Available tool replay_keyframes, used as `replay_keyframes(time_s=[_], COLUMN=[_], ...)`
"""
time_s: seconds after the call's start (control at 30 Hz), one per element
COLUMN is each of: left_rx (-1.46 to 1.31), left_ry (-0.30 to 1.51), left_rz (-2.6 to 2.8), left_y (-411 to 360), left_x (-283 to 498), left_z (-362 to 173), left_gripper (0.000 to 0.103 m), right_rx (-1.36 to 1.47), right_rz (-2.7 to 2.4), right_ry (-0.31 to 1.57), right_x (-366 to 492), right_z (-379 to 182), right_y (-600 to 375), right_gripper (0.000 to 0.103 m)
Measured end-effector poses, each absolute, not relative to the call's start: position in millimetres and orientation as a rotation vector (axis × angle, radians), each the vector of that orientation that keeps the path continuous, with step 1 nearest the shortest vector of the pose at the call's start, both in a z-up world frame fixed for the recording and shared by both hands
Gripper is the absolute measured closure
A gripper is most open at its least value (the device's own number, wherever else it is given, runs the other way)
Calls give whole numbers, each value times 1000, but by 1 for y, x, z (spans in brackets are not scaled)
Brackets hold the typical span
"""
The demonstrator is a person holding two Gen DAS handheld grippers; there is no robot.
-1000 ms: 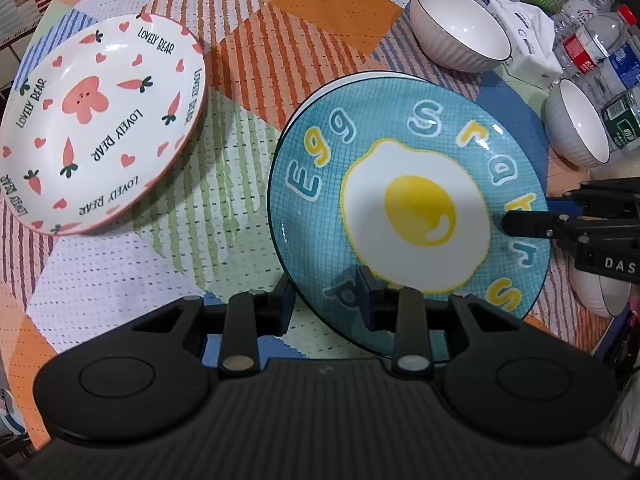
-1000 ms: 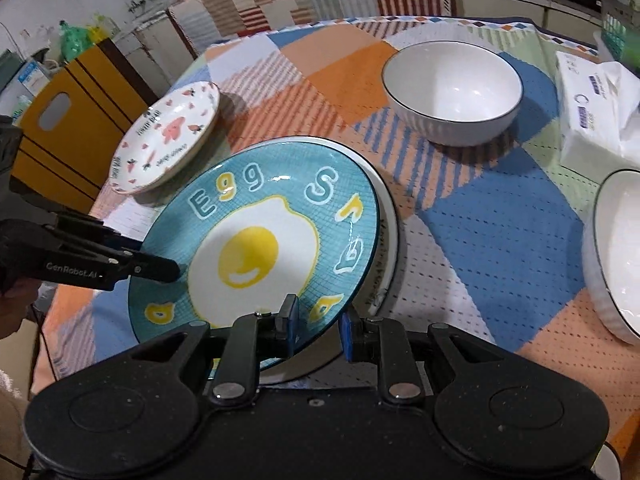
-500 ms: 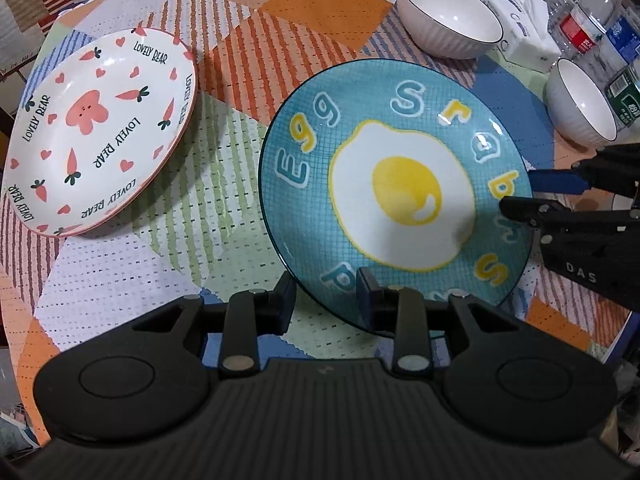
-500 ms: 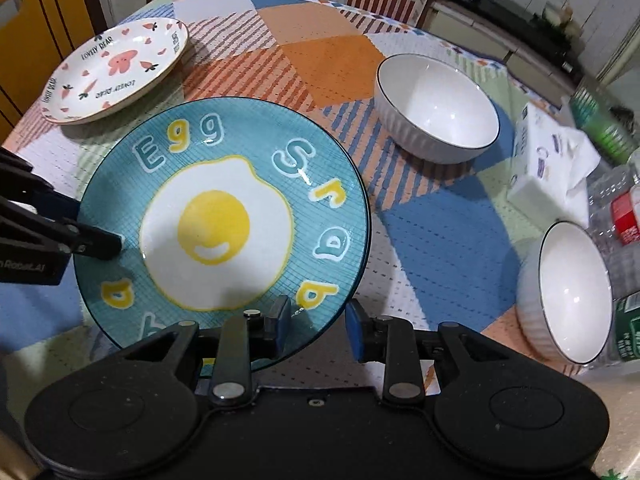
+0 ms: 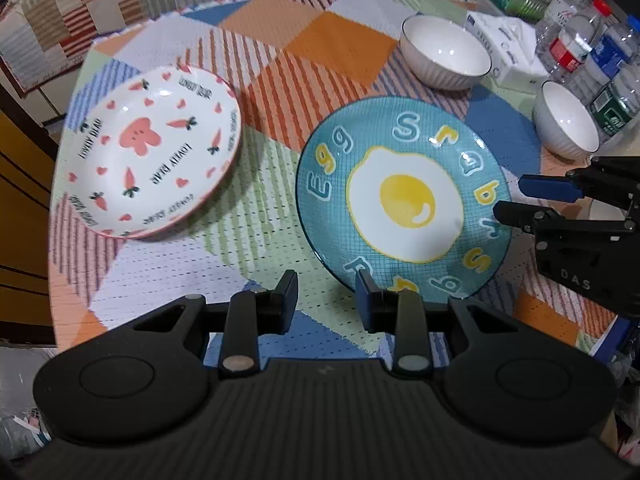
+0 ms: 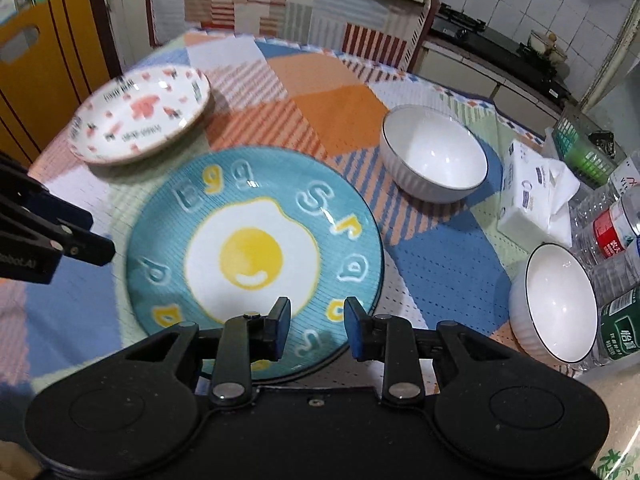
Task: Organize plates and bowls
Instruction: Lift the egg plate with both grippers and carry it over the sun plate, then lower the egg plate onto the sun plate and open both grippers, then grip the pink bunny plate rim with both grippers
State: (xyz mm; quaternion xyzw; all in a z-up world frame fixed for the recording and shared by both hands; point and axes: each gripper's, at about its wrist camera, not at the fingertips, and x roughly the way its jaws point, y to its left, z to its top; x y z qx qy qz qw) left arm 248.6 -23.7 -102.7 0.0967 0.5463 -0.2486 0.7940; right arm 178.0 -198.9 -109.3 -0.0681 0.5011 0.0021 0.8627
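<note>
On the counter (image 5: 340,36), spread with its patchwork cloth, your blue egg plate (image 5: 404,204) lies flat near the middle, between your two grippers. Your left gripper (image 5: 326,300) has its jaws spread apart and holds nothing; one finger sits at the plate's near rim, the other over bare cloth. Your right gripper (image 6: 316,326) is likewise spread wide and empty, its fingers over the plate's near edge; whether they touch it you cannot tell from this view. Well to the plate's far left lies the white carrot plate (image 5: 150,156). Two white bowls stand apart from each other: one bowl (image 6: 434,154) beyond the egg plate, the second bowl (image 6: 556,304) at the counter's right edge, just beside the water bottles (image 6: 616,232). Between the bowls lies a tissue pack (image 6: 532,192).
</note>
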Motion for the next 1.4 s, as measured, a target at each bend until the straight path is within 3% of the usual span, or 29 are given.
replay_keyframes(time_s=[0.3,0.37,0.57,0.87,1.1,1.4], left_rx=[223,264,247,243,274,216], left_ry=[1112,1055,1010,925,926,955], left_rz=[-503,-491,-470,-395,-350,-327], left_y=[0,4,26,74,96,108], left_x=[233,228,235,266,306,328], left_z=[-72,-65,-54,-32,-31,-79], left_gripper=[68,60,50,15,13,13], right_rx=[-31,-17,-85,-175,-101,80], right_rz=[132,178,278,425,417,410], right_ry=[965,944,873,796,773,974], right_x=[167,166,172,209,259,323], right_z=[-70,-61,-38,-10,-22,-95], right_y=[-188,-183,-158,-119,-112,-115], right_gripper=[61,56,42,31,30,30])
